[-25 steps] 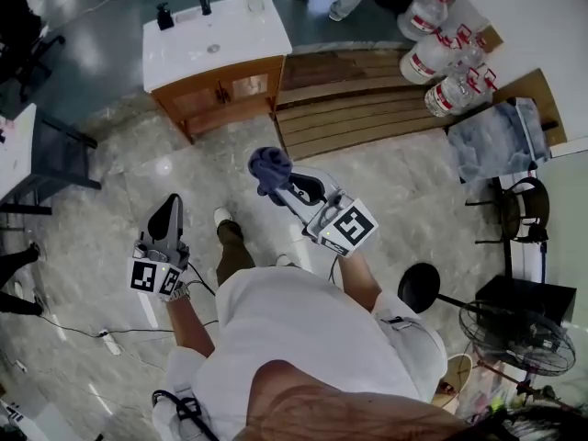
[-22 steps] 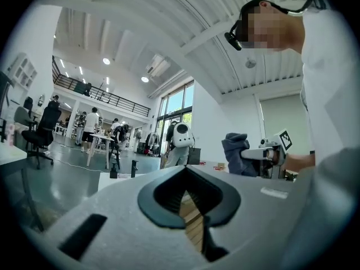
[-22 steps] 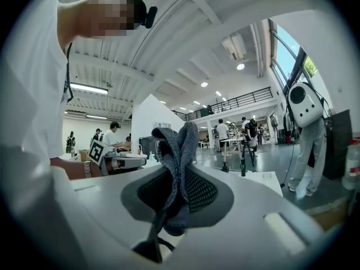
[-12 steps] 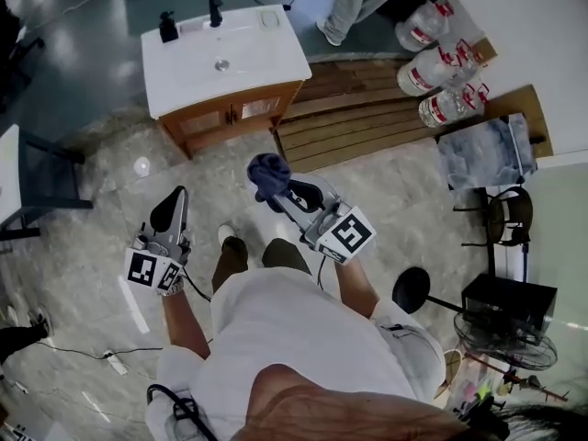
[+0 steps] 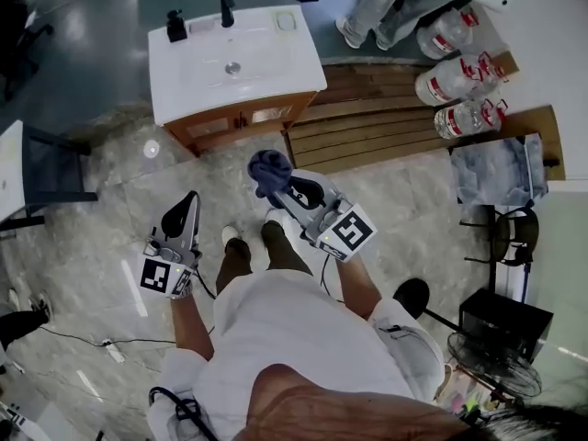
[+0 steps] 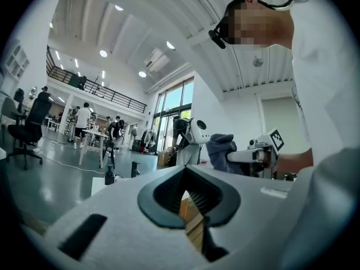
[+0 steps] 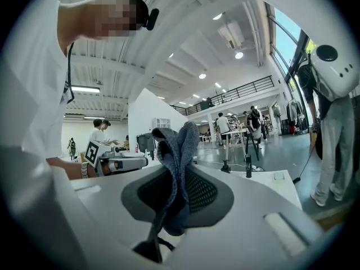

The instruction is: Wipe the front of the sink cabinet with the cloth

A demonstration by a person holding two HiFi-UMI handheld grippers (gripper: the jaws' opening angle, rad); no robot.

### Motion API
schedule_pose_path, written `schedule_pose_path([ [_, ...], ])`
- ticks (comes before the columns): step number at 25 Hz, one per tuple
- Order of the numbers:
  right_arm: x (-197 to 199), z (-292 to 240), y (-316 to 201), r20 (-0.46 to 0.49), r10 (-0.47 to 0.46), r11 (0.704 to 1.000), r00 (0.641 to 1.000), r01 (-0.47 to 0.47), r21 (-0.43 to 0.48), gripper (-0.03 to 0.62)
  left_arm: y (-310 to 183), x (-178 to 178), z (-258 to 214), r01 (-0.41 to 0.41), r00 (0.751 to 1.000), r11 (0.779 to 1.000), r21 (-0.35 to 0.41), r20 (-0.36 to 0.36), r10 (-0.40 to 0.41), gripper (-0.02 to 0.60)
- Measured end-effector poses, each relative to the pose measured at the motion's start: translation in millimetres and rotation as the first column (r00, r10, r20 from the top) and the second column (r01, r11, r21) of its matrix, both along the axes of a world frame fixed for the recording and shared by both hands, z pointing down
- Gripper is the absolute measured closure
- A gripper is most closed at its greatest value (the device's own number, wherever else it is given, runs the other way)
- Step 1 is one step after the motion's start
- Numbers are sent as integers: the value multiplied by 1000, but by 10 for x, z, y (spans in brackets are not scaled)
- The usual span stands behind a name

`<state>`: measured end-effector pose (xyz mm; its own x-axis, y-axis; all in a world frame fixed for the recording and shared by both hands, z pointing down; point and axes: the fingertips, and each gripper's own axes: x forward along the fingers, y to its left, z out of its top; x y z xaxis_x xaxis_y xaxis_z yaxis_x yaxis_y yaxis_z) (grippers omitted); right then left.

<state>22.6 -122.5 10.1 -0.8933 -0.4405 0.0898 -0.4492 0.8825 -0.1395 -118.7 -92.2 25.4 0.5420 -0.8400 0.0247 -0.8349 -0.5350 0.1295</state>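
Both grippers are held out in front of the person's torso with the forearms bent forward. The left gripper [image 5: 183, 214] points ahead with its jaws together and nothing between them. The right gripper [image 5: 281, 187] angles forward and to the left, and its jaws are clamped on the cloth [image 5: 269, 168], which bunches out past the tips. A stretch of bare floor [image 5: 119, 200] separates both grippers from the sink cabinet [image 5: 241, 125], which stands ahead and well apart. Its wooden front faces the person. The long axis of the front runs left to right, with the right end slightly farther away. The right gripper, carrying the cloth, is the nearer to that front. Contact will probably require a step forward and a lowered right arm.
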Motion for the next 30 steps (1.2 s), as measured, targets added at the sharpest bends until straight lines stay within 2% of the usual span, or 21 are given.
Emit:
schedule_pose_path([
  [6, -394, 352, -406, -1, -10, 1000, 1000, 10, 0, 523, -235, -217, 417, 51, 998, 998, -27, 44, -50, 577],
  [11, -1029, 1107, -786, -31, -30, 999, 999, 29, -16, 523, -450, -677, 1167, 98, 995, 993, -68, 38, -96, 577],
  [16, -1487, 1743, -783, -3, -78, 997, 997, 77, -29, 523, -353, -1039, 1792, 193, 981, 978, -75, 3, -193, 577],
  [19, -1611, 2289, -857, -10, -83, 996, 996, 83, -33, 523, -427, -1167, 2174, 223, 975, 975, -19, 0, -224, 577],
  [22, -1801, 2996, -1074, -18, -73, 997, 997, 73, 12, 523, -645, -1282, 2725, 241, 970, 968, 74, -13, -241, 577],
  [26, -1861, 3666, -1214, 16, -64, 996, 998, 63, 70, 523, -834, -1162, 3362, 231, 973, 959, 162, -13, -232, 577],
  [30, -1996, 4106, -1290, 38, -74, 984, 997, 67, 165, 523, -912, -1154, 3871, 201, 977, 948, 247, 26, -214, 577],
])
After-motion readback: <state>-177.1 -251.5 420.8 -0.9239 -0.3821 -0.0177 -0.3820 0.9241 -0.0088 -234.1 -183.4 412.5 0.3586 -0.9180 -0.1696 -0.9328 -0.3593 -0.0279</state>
